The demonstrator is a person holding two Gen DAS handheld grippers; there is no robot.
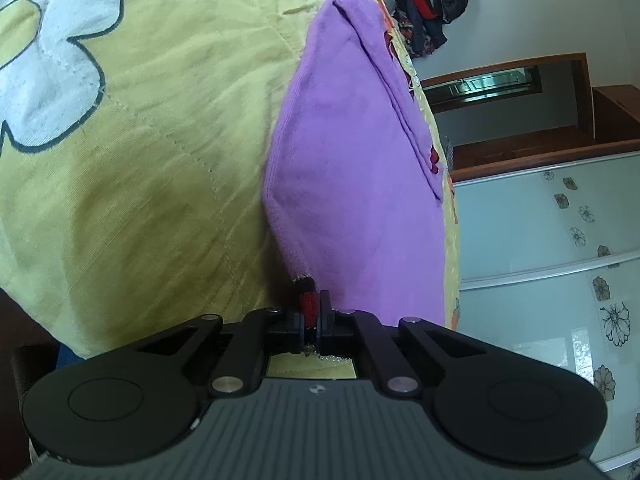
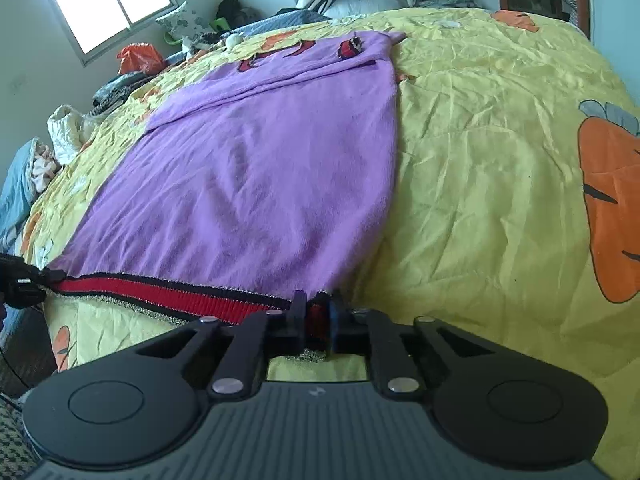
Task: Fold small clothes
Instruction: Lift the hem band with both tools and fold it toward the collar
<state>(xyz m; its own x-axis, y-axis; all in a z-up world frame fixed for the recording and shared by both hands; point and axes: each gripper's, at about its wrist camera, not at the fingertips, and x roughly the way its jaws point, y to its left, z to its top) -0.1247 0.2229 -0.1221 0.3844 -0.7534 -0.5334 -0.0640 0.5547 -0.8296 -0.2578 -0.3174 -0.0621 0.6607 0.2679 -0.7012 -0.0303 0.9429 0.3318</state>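
Left wrist view: the left tongs are clenched on the red hem band at one bottom corner of the purple sweater, which lies flat on the yellow bedspread.

Right wrist view: the right tongs are clenched on the red hem band at the opposite bottom corner; the sweater stretches away toward the far edge of the bed, sleeves folded in.

Procedure: lift both corners together, keep the hem taut and level, carry it toward the collar, and lay it down with side edges aligned.
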